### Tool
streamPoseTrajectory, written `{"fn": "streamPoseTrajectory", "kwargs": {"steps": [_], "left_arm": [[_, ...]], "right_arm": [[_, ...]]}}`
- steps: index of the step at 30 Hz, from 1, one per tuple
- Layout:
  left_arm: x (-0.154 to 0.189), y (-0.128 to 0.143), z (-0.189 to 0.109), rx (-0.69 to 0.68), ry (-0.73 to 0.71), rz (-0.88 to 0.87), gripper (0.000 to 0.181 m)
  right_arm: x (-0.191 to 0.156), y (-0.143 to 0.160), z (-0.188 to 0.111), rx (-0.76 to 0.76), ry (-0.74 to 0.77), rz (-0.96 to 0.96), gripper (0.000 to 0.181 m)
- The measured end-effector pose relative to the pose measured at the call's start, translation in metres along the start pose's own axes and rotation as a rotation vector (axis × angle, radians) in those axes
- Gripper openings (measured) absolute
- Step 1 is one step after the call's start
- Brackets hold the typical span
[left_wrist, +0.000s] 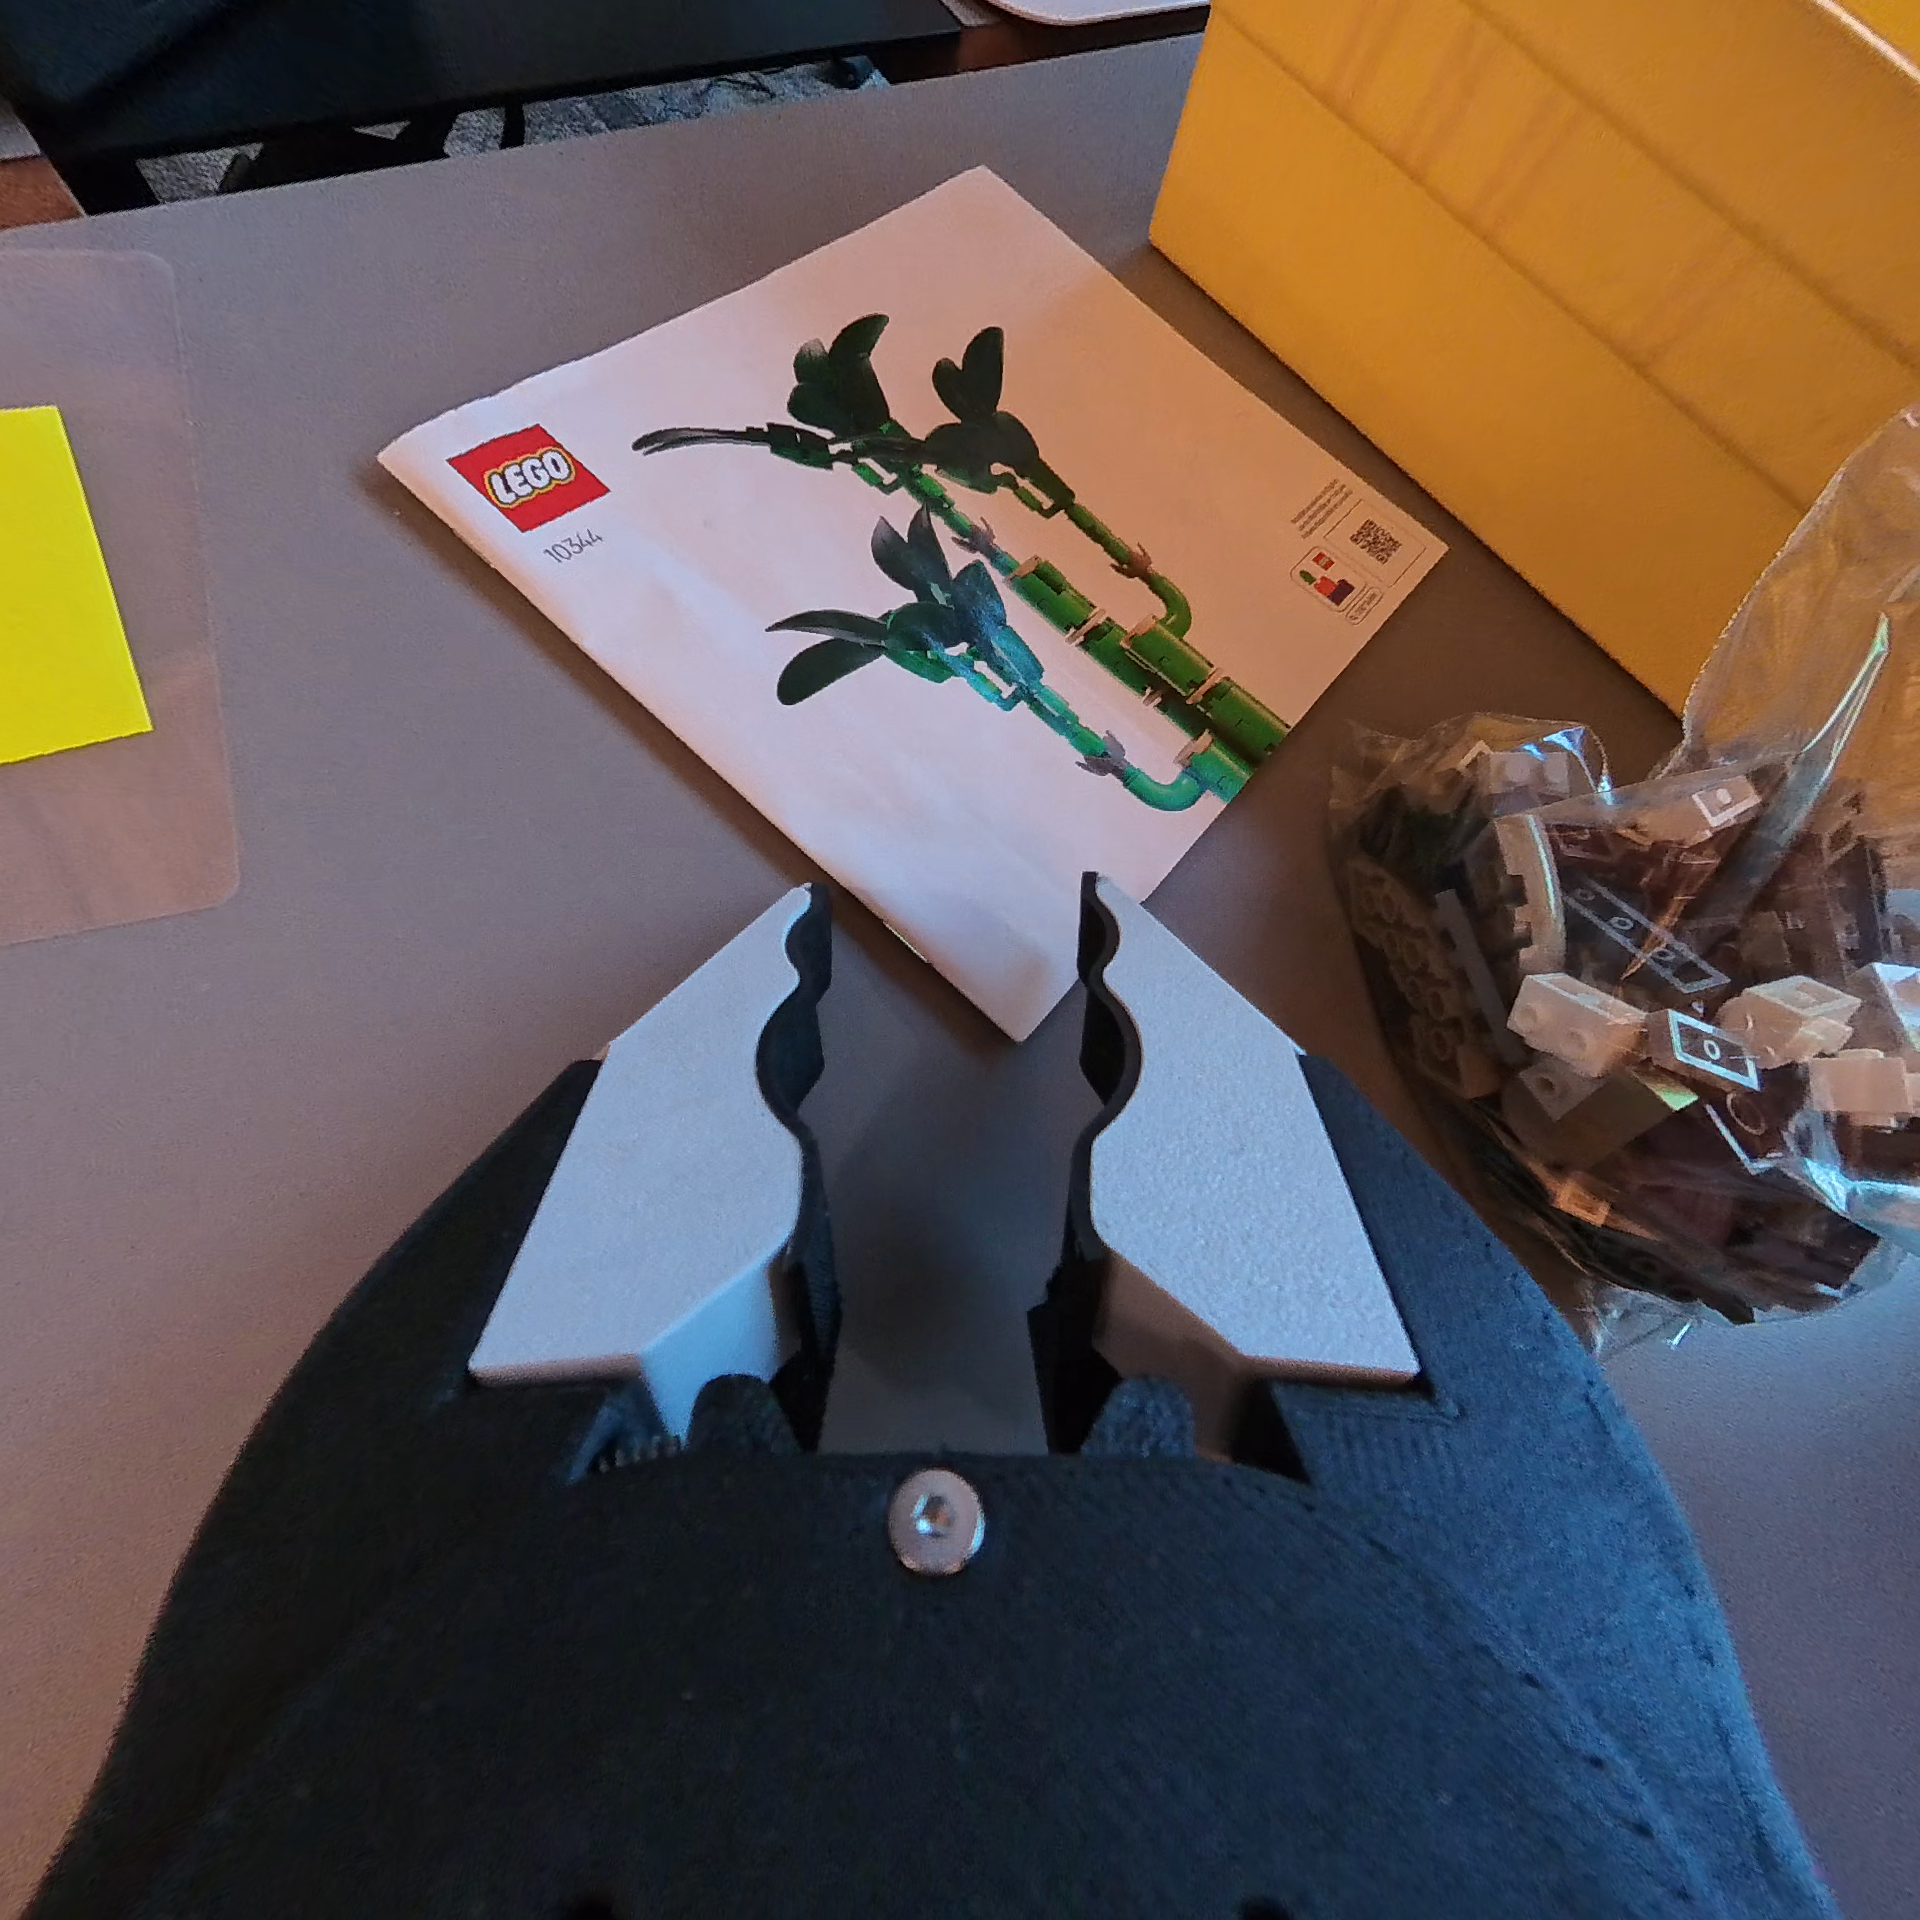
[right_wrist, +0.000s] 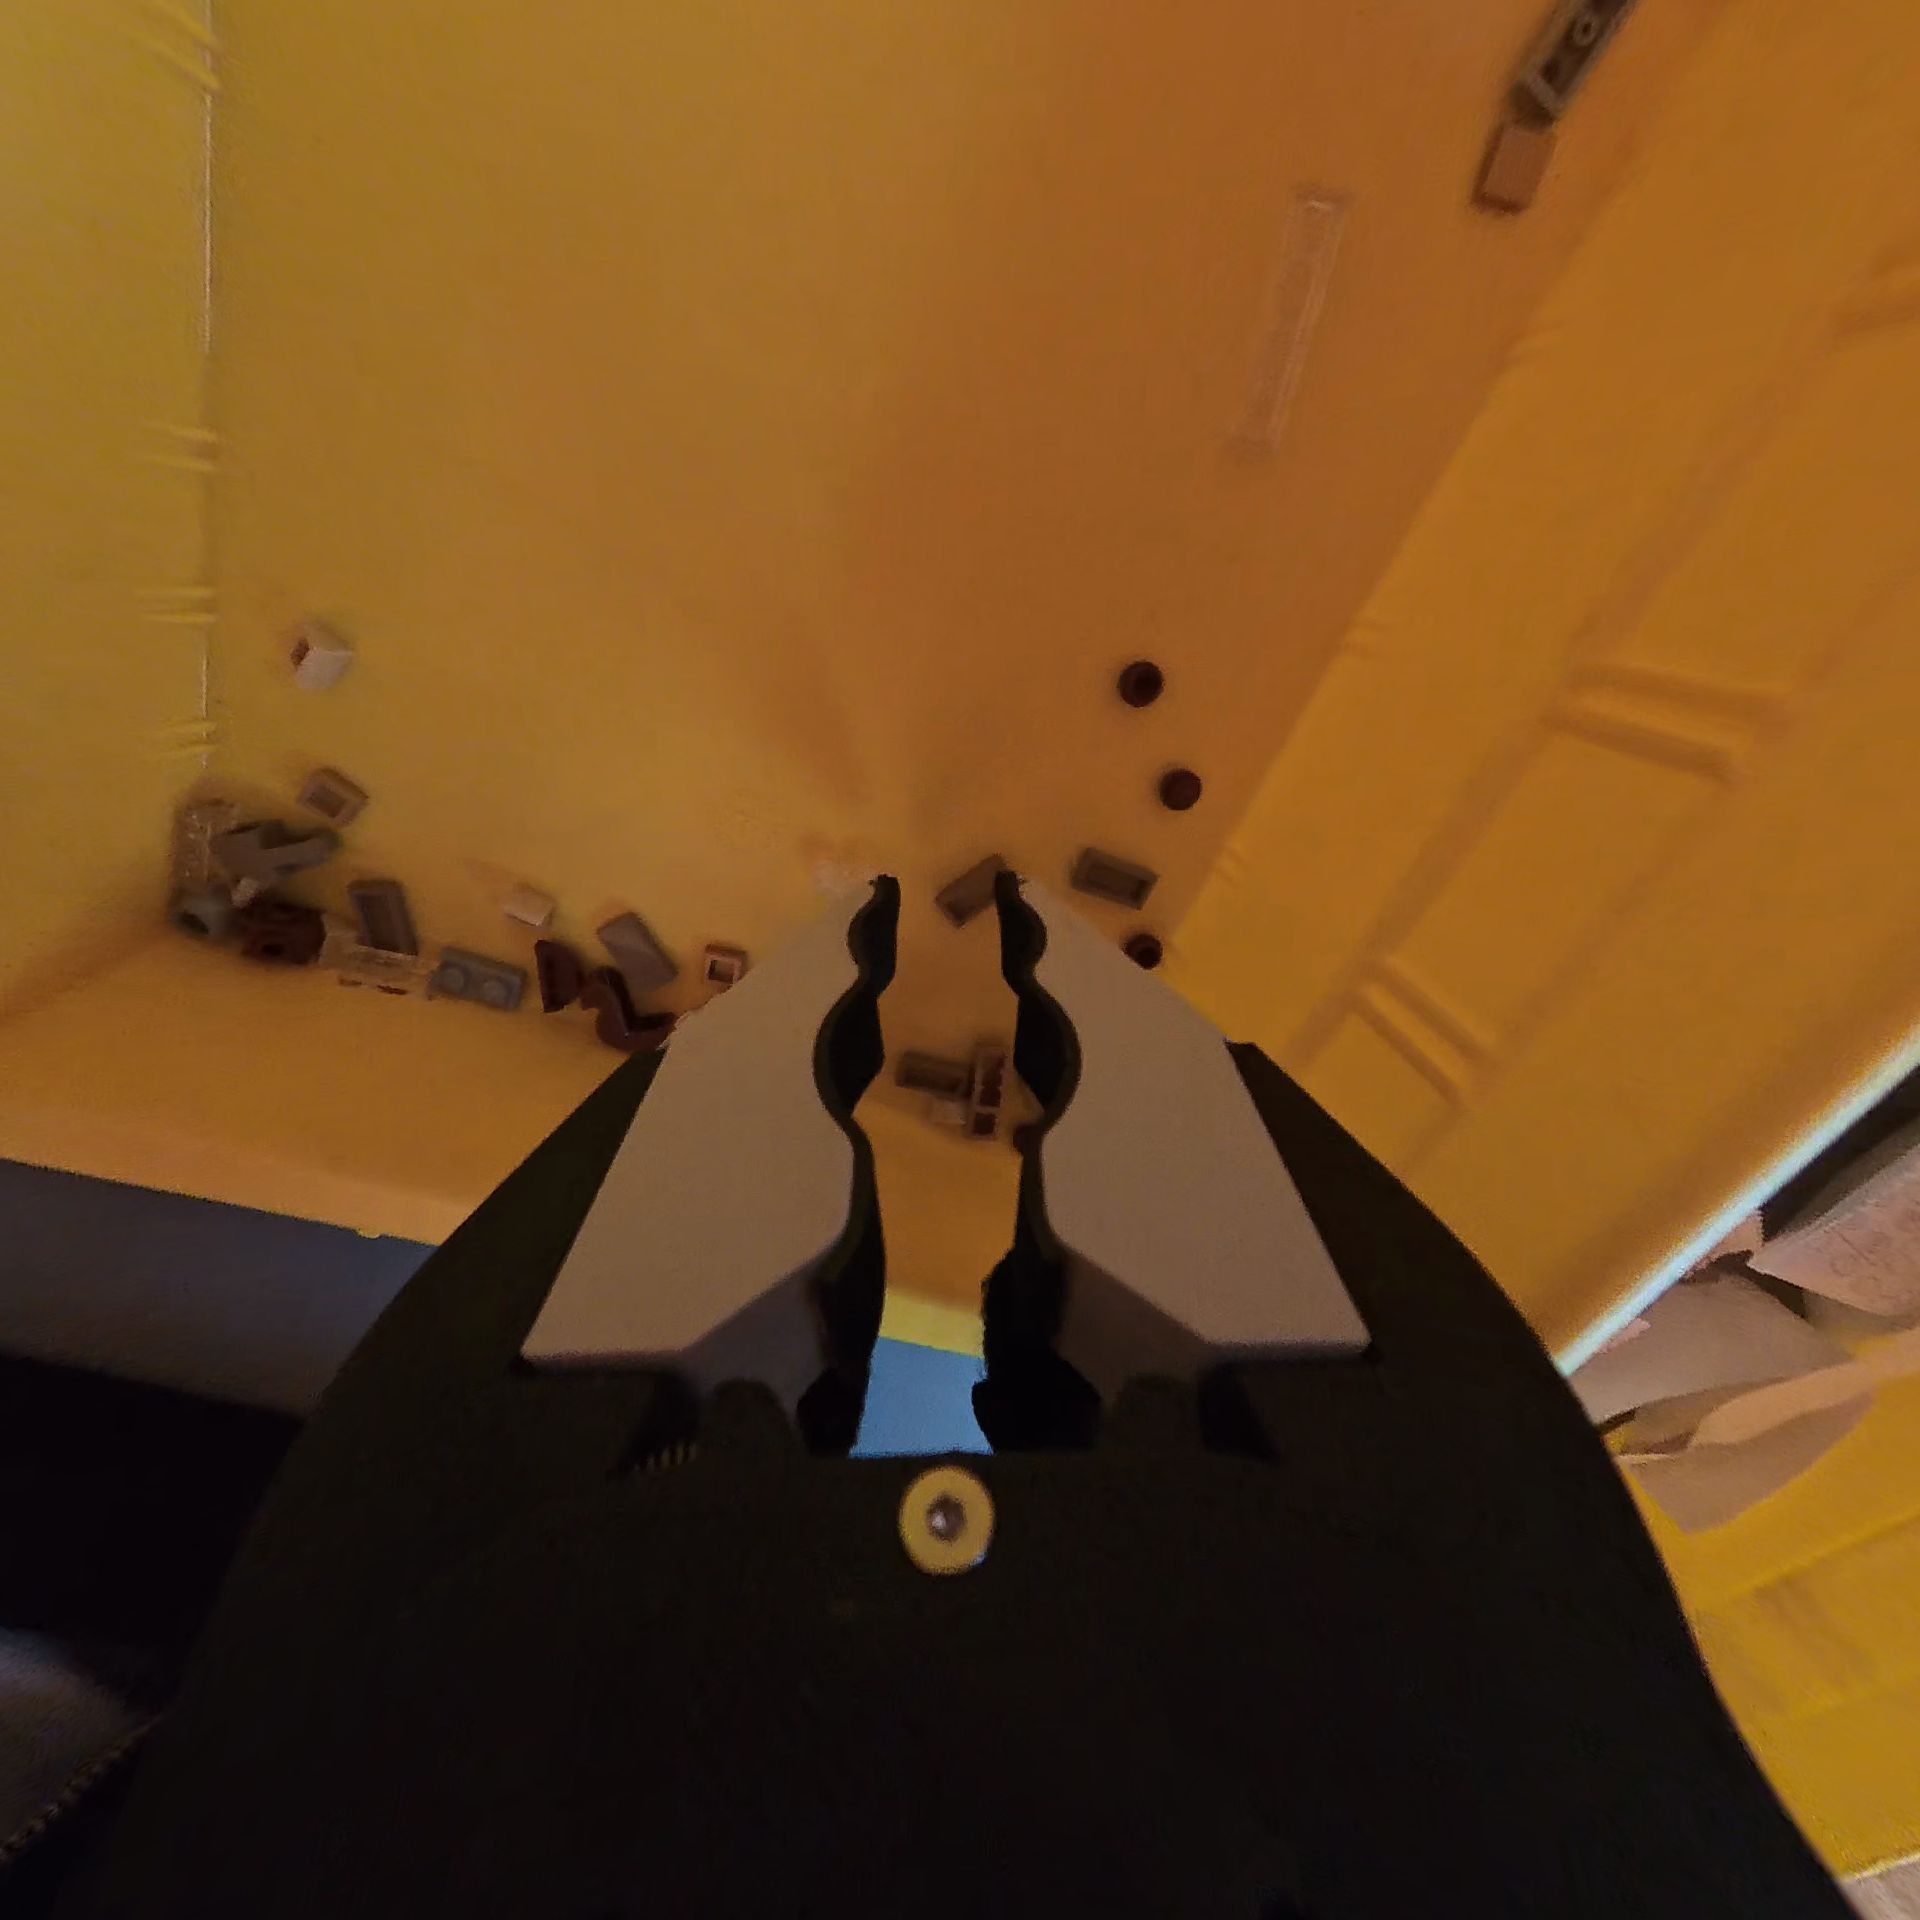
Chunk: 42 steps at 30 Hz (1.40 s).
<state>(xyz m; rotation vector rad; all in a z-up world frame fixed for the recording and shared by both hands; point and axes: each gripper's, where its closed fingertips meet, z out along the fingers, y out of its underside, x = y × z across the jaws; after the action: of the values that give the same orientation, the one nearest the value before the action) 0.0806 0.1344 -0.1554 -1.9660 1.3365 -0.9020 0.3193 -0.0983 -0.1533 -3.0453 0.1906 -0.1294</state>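
While poised low over the table (left_wrist: 416, 1039), left gripper (left_wrist: 956, 899) spread wide and empty, tips hovering just above the near corner of the booklet (left_wrist: 935, 582). Booklet flat on the table, straight ahead of those tips, long axis running diagonally away to the left. Clear bag (left_wrist: 1662, 987) of bricks just right of the booklet, bulging, packed with dark and pale pieces; whether sealed, hard to tell. Yellow box (left_wrist: 1507, 260) beyond the booklet, to its right, outer wall facing the camera. Clear sheet (left_wrist: 114, 582) with a yellow square well left of the booklet.

Right gripper (right_wrist: 945, 883) reaching into the box, fingers parted by a narrow gap, nothing between them. Grey brick (right_wrist: 971, 888) on the box floor at the tips, partly hidden behind the right one; contact not clear. Small cluster (right_wrist: 961, 1086) of grey and dark bricks seen through the gap, nearer the camera. Loose bricks (right_wrist: 416, 935) heaped toward the left corner of the box, more scattered along its near wall. Three dark round studs (right_wrist: 1140, 684) spaced along the floor near the right wall. Two more pieces (right_wrist: 1538, 104) far off at the top right of the floor. Of the two tools, right one much nearer the loose bricks; left one nearer the booklet and bag.
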Motion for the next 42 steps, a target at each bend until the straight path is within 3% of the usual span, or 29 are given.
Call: {"fn": "streamPoseTrajectory", "kwargs": {"steps": [4, 10, 16, 19, 21, 23, 26, 28, 33, 37, 39, 42], "left_arm": [[0.0, 0.001, 0.001, -0.007, -0.01, 0.017, 0.047], [0.0, 0.001, 0.001, -0.009, -0.014, 0.021, 0.046], [0.001, 0.001, 0.001, -0.008, -0.015, 0.023, 0.046], [0.001, 0.001, 0.001, -0.009, -0.016, 0.024, 0.046], [0.001, 0.001, 0.001, -0.011, -0.017, 0.028, 0.046], [0.001, 0.001, 0.001, -0.011, -0.017, 0.029, 0.046], [0.001, 0.001, 0.001, -0.011, -0.017, 0.03, 0.046], [0.001, 0.001, 0.001, -0.01, -0.017, 0.028, 0.046], [0.001, 0.002, 0.002, -0.012, -0.015, 0.023, 0.046], [0.001, 0.002, 0.002, -0.012, -0.015, 0.023, 0.046], [0.0, 0.001, 0.001, -0.01, -0.013, 0.019, 0.046], [0.0, 0.001, 0.001, -0.01, -0.012, 0.015, 0.046]], "right_arm": [[0.003, 0.011, 0.009, -0.053, -0.016, 0.025, 0.02], [0.004, 0.007, 0.01, -0.001, -0.111, 0.042, 0.0], [0.002, -0.003, 0.0, 0.09, -0.132, 0.005, 0.0], [-0.011, -0.021, -0.011, 0.17, -0.135, -0.085, 0.011], [-0.027, -0.035, -0.012, 0.211, -0.135, -0.233, 0.028], [-0.046, -0.046, -0.009, 0.241, -0.139, -0.408, 0.033], [-0.045, -0.062, 0.002, 0.259, -0.049, -0.553, 0.032], [-0.05, -0.061, 0.009, 0.224, -0.084, -0.622, 0.03], [-0.06, -0.063, 0.011, 0.236, -0.23, -0.653, 0.018], [-0.05, -0.062, 0.01, 0.215, -0.217, -0.616, 0.008], [-0.046, -0.064, -0.006, 0.266, -0.166, -0.598, 0.008], [-0.078, -0.079, -0.079, 0.538, -0.231, -0.549, 0.008]]}}
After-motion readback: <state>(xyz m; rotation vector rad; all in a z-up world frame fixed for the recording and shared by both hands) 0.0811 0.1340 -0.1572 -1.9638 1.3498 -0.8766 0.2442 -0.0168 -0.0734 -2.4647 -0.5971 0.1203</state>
